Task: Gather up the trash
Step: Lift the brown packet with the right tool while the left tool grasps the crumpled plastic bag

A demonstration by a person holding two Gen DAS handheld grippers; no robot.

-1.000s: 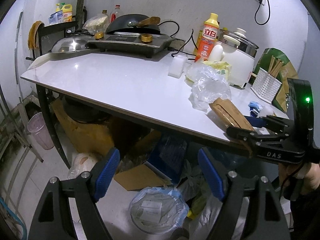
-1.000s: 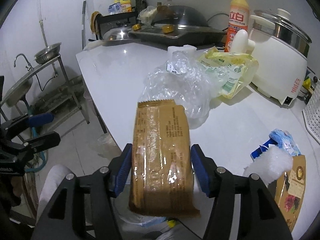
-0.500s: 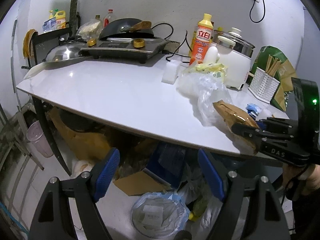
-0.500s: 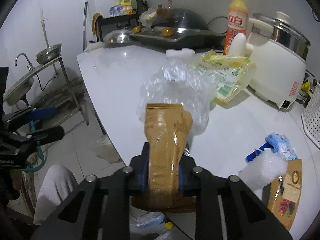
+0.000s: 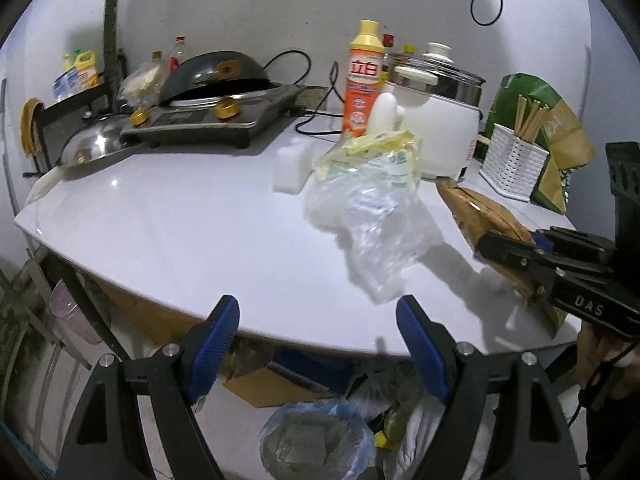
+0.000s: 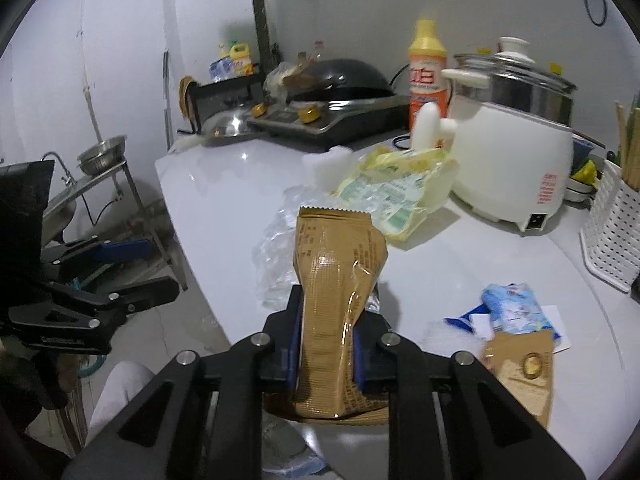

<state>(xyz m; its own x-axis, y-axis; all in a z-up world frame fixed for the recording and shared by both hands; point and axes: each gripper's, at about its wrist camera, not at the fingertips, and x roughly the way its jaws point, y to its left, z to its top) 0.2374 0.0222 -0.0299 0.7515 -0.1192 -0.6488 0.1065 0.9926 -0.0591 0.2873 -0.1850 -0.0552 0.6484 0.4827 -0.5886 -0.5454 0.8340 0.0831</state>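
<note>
- Right tongs [image 6: 326,340] were clamped tight on the brown snack wrapper [image 6: 336,280], held up off the white bench [image 6: 224,200].
- Left tongs [image 5: 318,344] stood wide apart and empty at the bench edge.
- Crumpled clear plastic bag [image 5: 376,224] lay on the bench near the wrapper.

Left wrist view: from the white tabletop's [image 5: 168,216] front edge, angled downward toward the wall. Right wrist view: close above the same tabletop, facing likewise. Shared: orange detergent bottle [image 5: 362,84], white rice cooker [image 6: 516,160].
</note>
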